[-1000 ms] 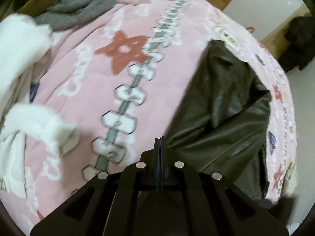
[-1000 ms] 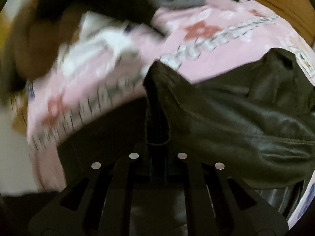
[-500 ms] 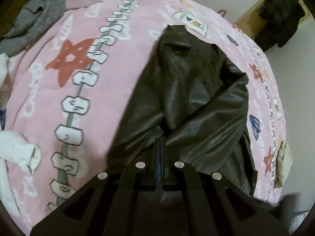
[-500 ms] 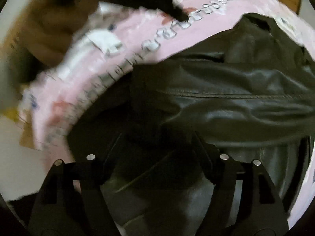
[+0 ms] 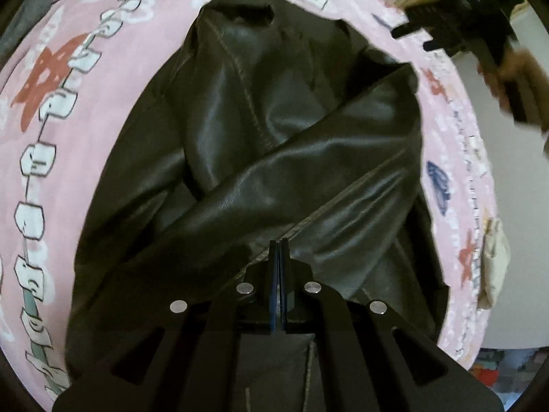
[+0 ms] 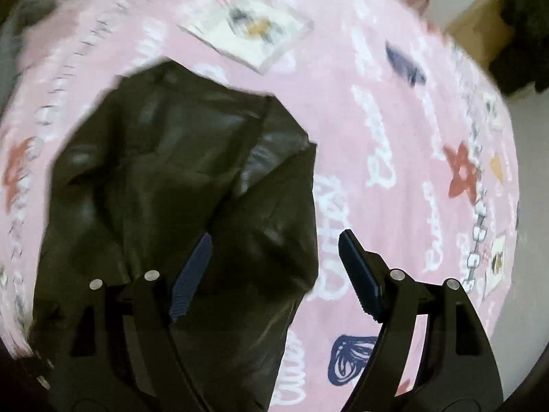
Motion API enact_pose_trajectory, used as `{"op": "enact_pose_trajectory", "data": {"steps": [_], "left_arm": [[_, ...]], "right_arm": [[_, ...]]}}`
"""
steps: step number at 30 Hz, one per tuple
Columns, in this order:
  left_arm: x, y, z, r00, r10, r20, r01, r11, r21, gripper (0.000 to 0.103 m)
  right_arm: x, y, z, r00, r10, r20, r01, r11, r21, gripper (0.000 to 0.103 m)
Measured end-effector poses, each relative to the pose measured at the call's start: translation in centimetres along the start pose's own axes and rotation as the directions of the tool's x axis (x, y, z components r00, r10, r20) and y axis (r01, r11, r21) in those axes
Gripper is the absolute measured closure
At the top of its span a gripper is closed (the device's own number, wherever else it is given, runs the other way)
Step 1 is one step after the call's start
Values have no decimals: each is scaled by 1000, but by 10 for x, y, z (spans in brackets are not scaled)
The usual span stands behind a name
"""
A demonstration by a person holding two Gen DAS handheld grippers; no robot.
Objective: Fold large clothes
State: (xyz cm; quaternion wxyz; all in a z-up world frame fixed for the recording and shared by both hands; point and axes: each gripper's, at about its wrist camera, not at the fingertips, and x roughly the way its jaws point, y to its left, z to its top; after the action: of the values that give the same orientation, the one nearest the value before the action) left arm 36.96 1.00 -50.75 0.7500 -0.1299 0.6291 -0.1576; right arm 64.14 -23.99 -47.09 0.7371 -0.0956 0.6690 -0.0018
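We see the dark brown leather jacket [image 5: 260,144] filling mid-frame on the pink patterned bedspread [image 5: 51,158]. Our left gripper [image 5: 278,243] has its jaws pressed together, empty. Our right gripper [image 6: 274,250] is opening its jaws wide, nothing gripped.

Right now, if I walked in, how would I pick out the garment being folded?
Look for the bed under a pink patterned blanket. Spread across its middle lies the dark leather jacket, one sleeve folded diagonally over its body. It is the only glossy, near-black piece there; the grey garment at the blanket's edge is dull and soft.
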Motion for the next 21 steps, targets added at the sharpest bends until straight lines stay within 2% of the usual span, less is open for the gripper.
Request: {"op": "enact_pose_trajectory", "data": {"steps": [2,4,7,8,9,12,18,21], "left_arm": [[10,5,-4,1000,-1,-8,1,999,-32,102],[23,15,-9,1000,4,-30,-6,996,-87,102],[39,28,-20,998,7,-56,-14,990,-139,102],[41,30,-24,998,4,-57,-12,990,-143,102],[42,30,-27,998,8,-59,-16,990,-140,102],[44,29,-36,997,33,-63,-41,991,-126,102],[48,51,-56,998,-37,-41,25,963,-267,100],[49,55,-70,999,-44,-23,36,959,-282,100]], "right_arm": [[17,-1,5,998,-14,-54,14,1000,1,28],[40,13,7,984,-157,-90,147,984,-102,28],[65,24,0,955,-262,-140,234,953,-192,29],[69,25,-3,951,-273,-146,242,949,-203,34],[70,24,-6,951,-269,-150,237,950,-201,46],[71,16,-3,948,-292,-126,266,945,-190,52],[77,-21,17,964,-247,-96,248,969,-5,55],[89,-44,19,986,-147,-82,160,971,180,55]]}}
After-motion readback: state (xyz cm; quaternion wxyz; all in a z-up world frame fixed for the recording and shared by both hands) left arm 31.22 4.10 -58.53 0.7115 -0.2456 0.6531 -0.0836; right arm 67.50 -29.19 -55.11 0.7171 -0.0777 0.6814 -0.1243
